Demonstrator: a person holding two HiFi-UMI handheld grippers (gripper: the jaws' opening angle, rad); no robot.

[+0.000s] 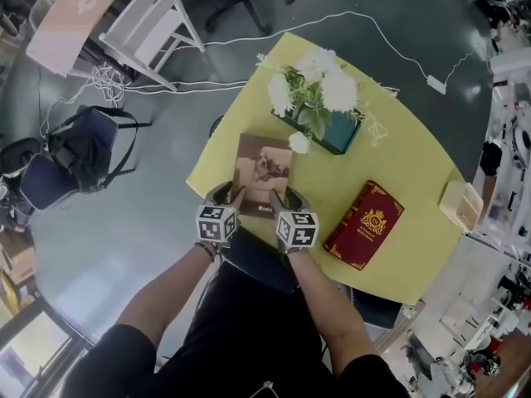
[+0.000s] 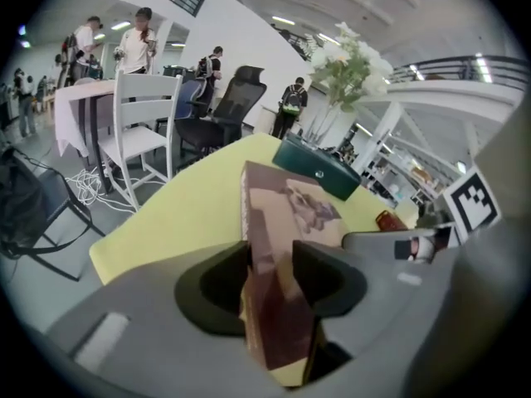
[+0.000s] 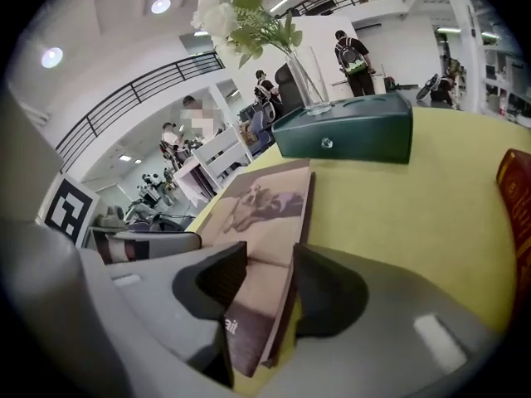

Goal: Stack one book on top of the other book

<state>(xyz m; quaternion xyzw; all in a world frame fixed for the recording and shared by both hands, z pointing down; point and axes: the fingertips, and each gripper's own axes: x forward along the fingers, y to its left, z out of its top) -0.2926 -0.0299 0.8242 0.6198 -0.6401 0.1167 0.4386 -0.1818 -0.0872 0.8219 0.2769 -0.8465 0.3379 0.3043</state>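
- Brown book (image 1: 264,172): it lies flat on the yellow counter (image 1: 415,164), straight ahead of the person. Its near short edge is close to the counter's near edge, and its long axis runs away from the person.
- Left hand-held gripper (image 1: 228,193): it is angled down at the book's near left corner, which stands between its jaws. The jaws are spread and released, with no pad seen pressing on the cover.
- Right hand-held gripper (image 1: 287,199): it sits the same way at the near right corner. The cover's edge is between its parted jaws, and they have not yet clenched on it.
- Red book (image 1: 365,225): it is on the same counter, to the right of the brown book and apart from it. Its long axis slants from near left to far right. The right hand-held gripper is the nearer one, so the carry likely goes rightward with a slight turn to line up the two books.
- Dark green box (image 1: 342,133) and white flowers (image 1: 319,85): they stand just beyond the brown book's far edge, so any lift should probably stay clear of them.
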